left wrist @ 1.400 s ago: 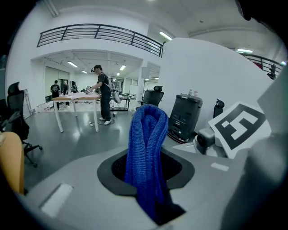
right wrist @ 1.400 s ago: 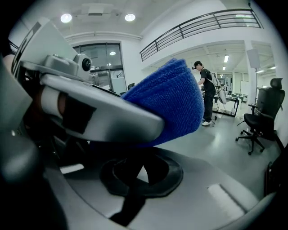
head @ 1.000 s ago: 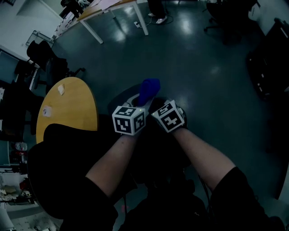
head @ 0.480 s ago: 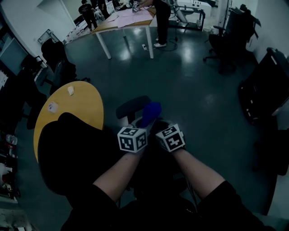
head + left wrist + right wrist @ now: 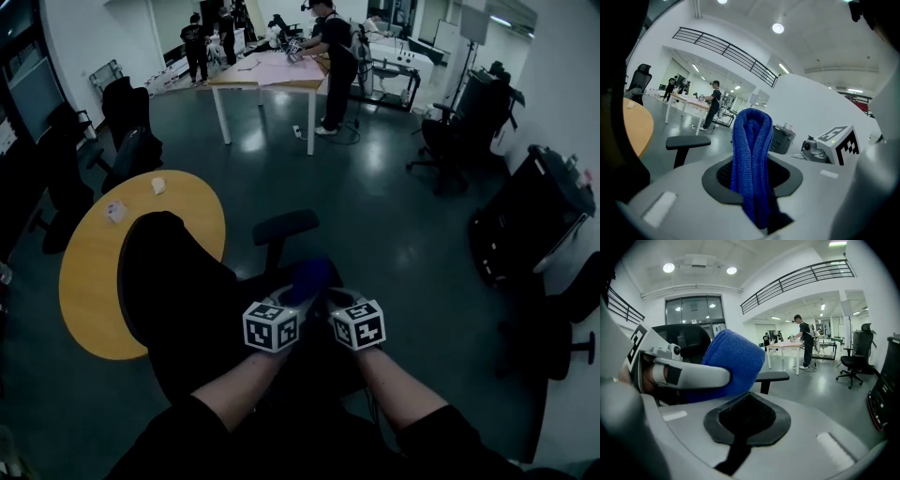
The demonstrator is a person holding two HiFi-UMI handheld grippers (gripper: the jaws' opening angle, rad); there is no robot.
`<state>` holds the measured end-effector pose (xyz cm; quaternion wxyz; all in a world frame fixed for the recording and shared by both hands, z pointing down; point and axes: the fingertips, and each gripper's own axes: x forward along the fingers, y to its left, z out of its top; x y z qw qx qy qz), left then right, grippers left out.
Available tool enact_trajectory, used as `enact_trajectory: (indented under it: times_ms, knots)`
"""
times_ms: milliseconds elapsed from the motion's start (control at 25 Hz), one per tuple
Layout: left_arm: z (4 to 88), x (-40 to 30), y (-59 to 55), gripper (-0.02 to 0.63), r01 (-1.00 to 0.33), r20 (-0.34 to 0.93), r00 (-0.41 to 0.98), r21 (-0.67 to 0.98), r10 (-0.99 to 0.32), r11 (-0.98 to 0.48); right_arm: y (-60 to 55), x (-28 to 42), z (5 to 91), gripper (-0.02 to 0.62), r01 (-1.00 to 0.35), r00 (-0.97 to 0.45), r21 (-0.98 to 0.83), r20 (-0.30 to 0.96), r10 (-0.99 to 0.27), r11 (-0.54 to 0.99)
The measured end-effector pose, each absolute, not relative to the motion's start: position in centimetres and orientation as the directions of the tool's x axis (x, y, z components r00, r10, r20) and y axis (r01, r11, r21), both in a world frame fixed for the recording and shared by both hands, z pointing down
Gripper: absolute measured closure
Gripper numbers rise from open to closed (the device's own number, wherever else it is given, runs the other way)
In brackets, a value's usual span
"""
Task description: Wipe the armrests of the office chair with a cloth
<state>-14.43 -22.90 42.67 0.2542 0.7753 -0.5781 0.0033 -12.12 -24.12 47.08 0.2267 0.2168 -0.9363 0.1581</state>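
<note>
A folded blue cloth stands up out of my left gripper, which is shut on it. In the head view the cloth sits just ahead of the two marker cubes, above the chair seat. The black office chair's far armrest lies beyond the cloth and apart from it; the same armrest shows left of the cloth. My right gripper is close on the right, jaws together with nothing between them. From its view the cloth and the left gripper's finger are at the left.
The chair's tall black backrest stands to my left, a round yellow table behind it. Other black chairs and a black case stand on the right. People work at a white table far back.
Both grippers and the cloth have drawn back from the armrest toward me. The head view has tilted up, showing more of the room.
</note>
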Motion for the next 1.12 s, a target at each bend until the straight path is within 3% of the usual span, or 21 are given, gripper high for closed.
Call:
enact_trajectory:
  times_ms: [600,1120]
  knots:
    - [42.4,-11.7,-10.2,0.482,-0.821,0.228,0.510,0.415,-0.829,-0.391,-11.2,-9.6,46.9,0.592,-0.576,-0.769,-0.260,0.493,-0.406,0.775]
    - [40.2,-6.4,-5.9,0.482,-0.860,0.229,0.482,0.312,-0.846,-0.405,-6.4,-5.3,44.8,0.592,-0.500,-0.830,-0.268,0.421,-0.367,0.823]
